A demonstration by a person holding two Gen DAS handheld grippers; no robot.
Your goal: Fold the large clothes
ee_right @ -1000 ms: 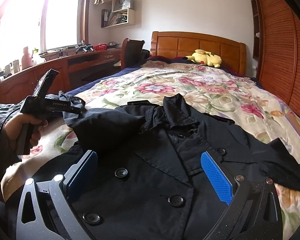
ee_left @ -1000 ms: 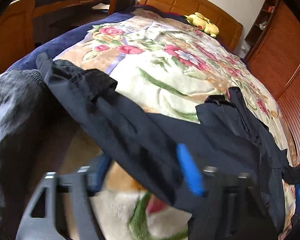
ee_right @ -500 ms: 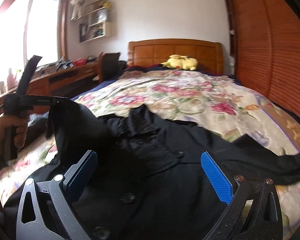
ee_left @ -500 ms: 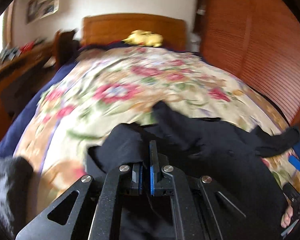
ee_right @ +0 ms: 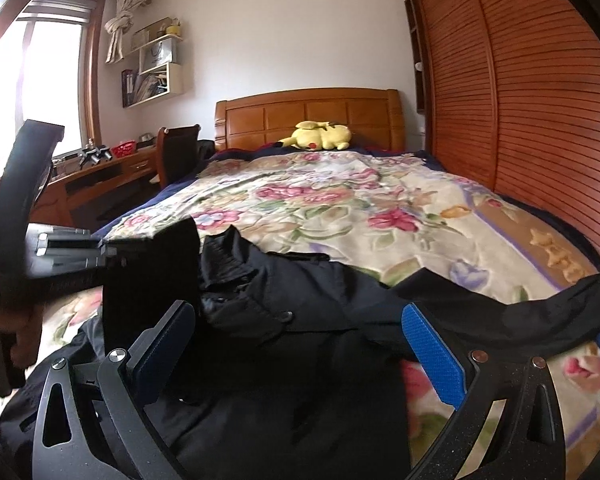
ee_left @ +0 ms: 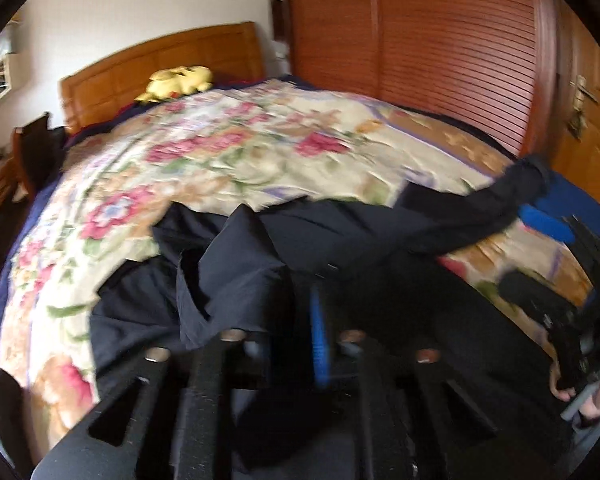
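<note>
Black coat [ee_right: 300, 320] lies on floral bed [ee_right: 380, 208]. Left hand-held gripper [ee_left: 296, 320] is clamped on coat's sleeve, lifting it to fold inward; right hand-held gripper [ee_right: 300, 344], pads apart, hovers w/ nothing held.

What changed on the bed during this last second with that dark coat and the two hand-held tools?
The left tool, open around a sleeve a second ago, has closed on the black coat and carried that sleeve up and over toward the coat's middle. The right tool stayed open above the coat's front, gripping nothing. The floral blanket and yellow plush toy have not moved.
</note>
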